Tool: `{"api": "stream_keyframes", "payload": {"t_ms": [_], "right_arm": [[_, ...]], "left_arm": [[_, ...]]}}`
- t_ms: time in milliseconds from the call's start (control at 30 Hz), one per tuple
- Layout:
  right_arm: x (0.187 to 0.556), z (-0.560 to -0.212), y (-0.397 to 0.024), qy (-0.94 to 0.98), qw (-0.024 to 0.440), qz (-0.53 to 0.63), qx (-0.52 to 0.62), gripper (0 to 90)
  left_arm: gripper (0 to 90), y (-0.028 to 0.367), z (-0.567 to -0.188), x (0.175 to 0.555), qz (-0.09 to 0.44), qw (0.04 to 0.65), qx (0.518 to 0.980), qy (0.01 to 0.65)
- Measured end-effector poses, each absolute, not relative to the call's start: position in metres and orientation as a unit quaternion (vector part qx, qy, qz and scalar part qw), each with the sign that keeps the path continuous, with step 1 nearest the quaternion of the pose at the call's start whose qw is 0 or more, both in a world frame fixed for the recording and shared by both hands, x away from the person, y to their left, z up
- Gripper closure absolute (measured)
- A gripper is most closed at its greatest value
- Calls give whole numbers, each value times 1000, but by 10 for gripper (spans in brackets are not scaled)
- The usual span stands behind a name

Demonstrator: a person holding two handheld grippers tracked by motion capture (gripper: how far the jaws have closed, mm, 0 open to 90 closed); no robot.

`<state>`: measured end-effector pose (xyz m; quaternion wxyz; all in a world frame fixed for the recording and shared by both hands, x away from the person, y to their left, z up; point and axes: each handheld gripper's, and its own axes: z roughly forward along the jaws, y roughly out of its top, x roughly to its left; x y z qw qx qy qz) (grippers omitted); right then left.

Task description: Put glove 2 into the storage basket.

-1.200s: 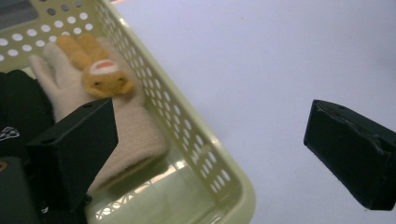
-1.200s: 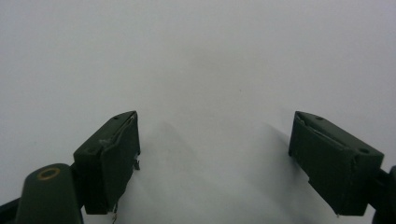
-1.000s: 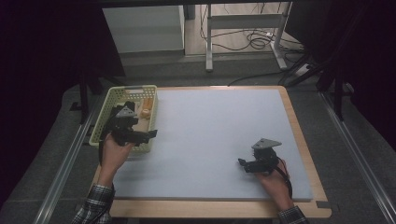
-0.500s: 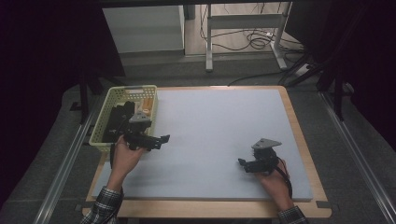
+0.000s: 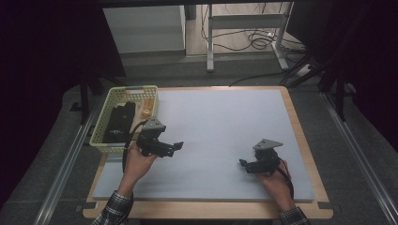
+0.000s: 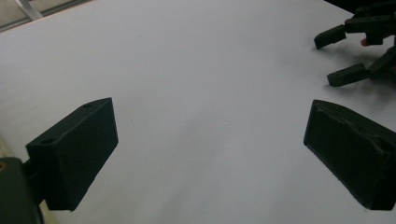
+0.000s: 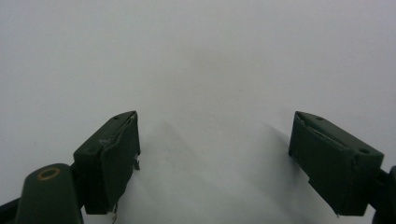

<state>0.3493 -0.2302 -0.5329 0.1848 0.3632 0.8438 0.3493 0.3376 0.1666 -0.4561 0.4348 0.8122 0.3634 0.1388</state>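
Left tongs jaws apart, empty, over white desk mat, just right of yellow basket. Right tongs apart, empty, resting low on mat. Basket holds black pouch, orange item. Step: between picks, likely. Next: left reaches into basket.

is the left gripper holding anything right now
No, the left gripper has its jaws spread wide with just the bare white mat between them.
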Motion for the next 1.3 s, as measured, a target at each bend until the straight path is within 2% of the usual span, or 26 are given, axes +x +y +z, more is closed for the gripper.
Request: {"api": "stream_keyframes", "payload": {"t_ms": [533, 1300], "right_arm": [[349, -533, -230, 844, 185, 349, 363, 161], [349, -533, -230, 844, 186, 349, 363, 160]], "left_arm": [[29, 146, -491, 319, 117, 434, 826, 339], [0, 144, -540, 306, 111, 377, 856, 337]]}}
